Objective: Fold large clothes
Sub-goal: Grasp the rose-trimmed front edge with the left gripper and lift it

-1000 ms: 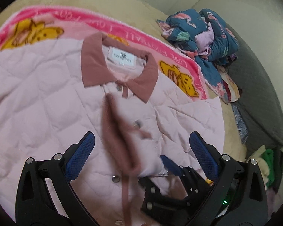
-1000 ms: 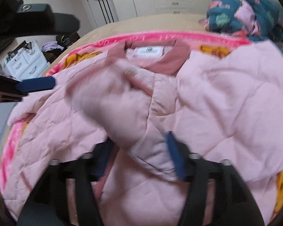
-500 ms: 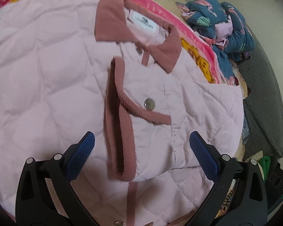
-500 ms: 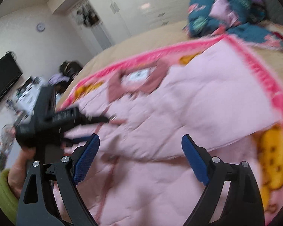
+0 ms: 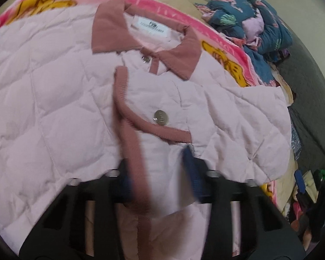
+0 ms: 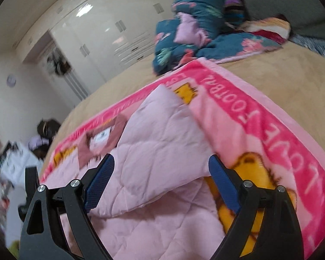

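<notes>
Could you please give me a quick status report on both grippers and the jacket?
Left gripper closing on folded sleeve cuff. Right gripper open, empty. Pink quilted jacket flat on blanket. Nothing in the way.

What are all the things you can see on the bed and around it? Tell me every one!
quilted jacket: one, pale pink with a dusty-rose collar, spread on the blanket, sleeve folded across its front
snap button: one, silver, on the folded sleeve
blanket: one, bright pink with yellow cartoon figures, under the jacket
bed cover: one, tan, beneath the blanket
bundled bedding: one heap, dark teal with pink flowers, far end of bed
wardrobe: one, glossy white, back wall
wall clock: one, pale, left wall
left gripper: closed on the sleeve, blurred
right gripper: open, over the jacket edge
</notes>
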`<state>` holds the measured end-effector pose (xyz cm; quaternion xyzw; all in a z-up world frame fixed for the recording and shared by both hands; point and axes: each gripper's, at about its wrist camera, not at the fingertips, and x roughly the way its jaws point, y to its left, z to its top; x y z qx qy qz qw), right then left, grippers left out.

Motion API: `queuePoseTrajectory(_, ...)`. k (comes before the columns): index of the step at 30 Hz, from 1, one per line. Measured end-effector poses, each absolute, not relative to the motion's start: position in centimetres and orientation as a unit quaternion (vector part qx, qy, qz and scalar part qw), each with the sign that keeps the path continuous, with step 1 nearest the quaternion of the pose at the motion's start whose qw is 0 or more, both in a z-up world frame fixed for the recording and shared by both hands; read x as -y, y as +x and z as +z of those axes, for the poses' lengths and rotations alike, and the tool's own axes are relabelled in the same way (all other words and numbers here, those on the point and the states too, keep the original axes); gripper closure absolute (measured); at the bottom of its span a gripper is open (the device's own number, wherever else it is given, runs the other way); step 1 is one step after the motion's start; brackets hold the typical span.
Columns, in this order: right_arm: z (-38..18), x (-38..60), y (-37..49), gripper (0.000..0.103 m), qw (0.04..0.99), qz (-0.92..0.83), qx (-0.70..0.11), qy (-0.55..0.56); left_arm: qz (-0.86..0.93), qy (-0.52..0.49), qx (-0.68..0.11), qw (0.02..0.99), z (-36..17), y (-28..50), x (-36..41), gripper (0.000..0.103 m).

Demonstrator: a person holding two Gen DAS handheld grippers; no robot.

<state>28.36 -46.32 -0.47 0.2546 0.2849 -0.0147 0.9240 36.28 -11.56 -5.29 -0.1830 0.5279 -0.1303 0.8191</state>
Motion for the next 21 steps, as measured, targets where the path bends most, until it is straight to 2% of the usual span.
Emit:
queuePoseTrajectory(1,-0.4,46.8,28.2,0.015,0.923,-0.017,-0.281,0.262,-0.133,-0.182,-0.524,0.821,-5.0,36.3,11.5,0.094)
queuePoseTrajectory(7,-0.1,48.2,27.5,0.015,0.922,-0.03,-0.266,0.281,-0.157,-0.171,-0.496,0.837,-1.9,36.7,10.9,0.096)
queuePoseTrajectory(18,-0.3,48.0,27.6,0.015,0.922,-0.036,-0.269,0.275,-0.172,-0.147,-0.379,0.897,11.2,37.4,7.6,0.097)
queuePoseTrajectory(21,-0.2,47.4,28.0,0.015,0.925,-0.033,-0.272,0.263,-0.157,-0.144,-0.368,0.905,12.2,37.6,6.1,0.097)
